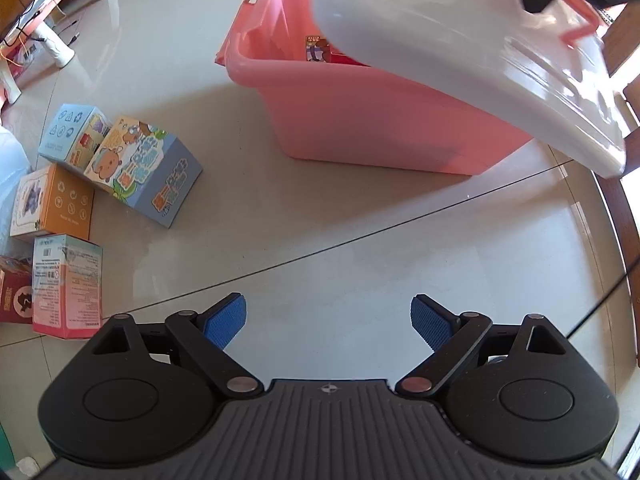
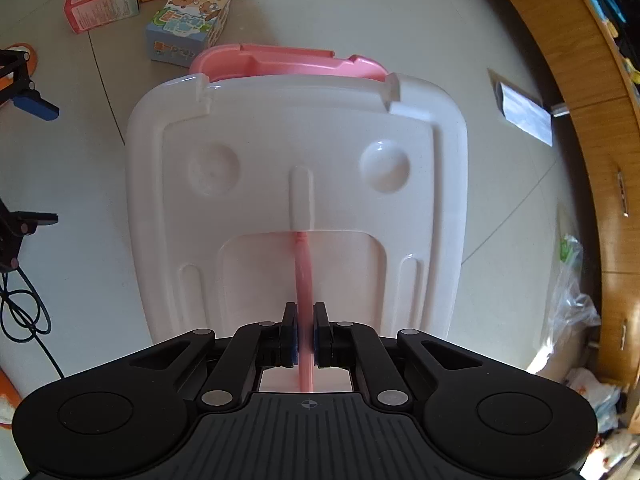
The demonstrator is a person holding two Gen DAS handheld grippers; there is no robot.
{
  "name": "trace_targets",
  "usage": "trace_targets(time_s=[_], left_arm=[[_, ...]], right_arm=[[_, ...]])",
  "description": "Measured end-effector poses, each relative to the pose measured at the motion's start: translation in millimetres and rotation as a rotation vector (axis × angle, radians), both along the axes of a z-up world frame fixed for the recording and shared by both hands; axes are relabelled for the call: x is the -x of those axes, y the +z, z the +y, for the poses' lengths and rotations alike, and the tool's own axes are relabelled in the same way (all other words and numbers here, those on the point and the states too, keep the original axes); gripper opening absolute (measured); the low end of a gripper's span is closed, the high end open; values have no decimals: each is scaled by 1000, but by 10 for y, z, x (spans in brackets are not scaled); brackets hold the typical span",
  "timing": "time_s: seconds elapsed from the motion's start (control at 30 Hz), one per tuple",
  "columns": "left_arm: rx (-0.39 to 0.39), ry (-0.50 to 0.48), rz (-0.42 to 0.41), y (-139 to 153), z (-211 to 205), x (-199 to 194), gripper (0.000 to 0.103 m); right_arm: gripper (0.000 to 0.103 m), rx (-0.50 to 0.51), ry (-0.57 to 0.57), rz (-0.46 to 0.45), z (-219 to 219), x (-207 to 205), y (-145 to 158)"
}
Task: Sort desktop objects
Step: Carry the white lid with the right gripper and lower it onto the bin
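**A:** What is held, and where?

**B:** A white lid (image 2: 296, 184) is carried by its thin pink handle (image 2: 303, 280), which is pinched between the closed right tongs (image 2: 305, 336). The lid is held tilted over a pink bin (image 1: 384, 120) that stands on the tiled floor (image 1: 360, 248). The left tongs (image 1: 328, 320) are spread wide and hold nothing.

**A:** How is the lid likely to handle?

**B:** It is judged light, stiff and glossy, so rather slippery; the handle looks the surest place for a grip, though some swinging may be expected.

**A:** What is in the bin?

**B:** One printed packet (image 1: 316, 48) is glimpsed inside; the rest is hidden by the lid. Several cartons are left on the floor beside it, among them a blue cartoon box (image 1: 148, 168) and an orange box (image 1: 60, 204).
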State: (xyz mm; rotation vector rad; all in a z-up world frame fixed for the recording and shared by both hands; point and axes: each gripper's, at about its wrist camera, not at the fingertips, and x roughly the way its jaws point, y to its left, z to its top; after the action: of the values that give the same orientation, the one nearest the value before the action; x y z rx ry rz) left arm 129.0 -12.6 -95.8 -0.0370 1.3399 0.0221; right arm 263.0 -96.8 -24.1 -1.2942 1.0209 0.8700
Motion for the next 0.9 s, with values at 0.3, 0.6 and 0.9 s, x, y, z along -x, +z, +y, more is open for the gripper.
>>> trace_targets(time_s=[0.3, 0.6, 0.9], left_arm=[[35, 63, 24, -74, 132, -121, 92], [43, 108, 35, -112, 271, -140, 92], [56, 122, 45, -141, 301, -158, 92]], right_arm=[[6, 39, 92, 36, 492, -297, -209], [7, 79, 137, 56, 785, -376, -458], [9, 85, 118, 51, 804, -458, -538]])
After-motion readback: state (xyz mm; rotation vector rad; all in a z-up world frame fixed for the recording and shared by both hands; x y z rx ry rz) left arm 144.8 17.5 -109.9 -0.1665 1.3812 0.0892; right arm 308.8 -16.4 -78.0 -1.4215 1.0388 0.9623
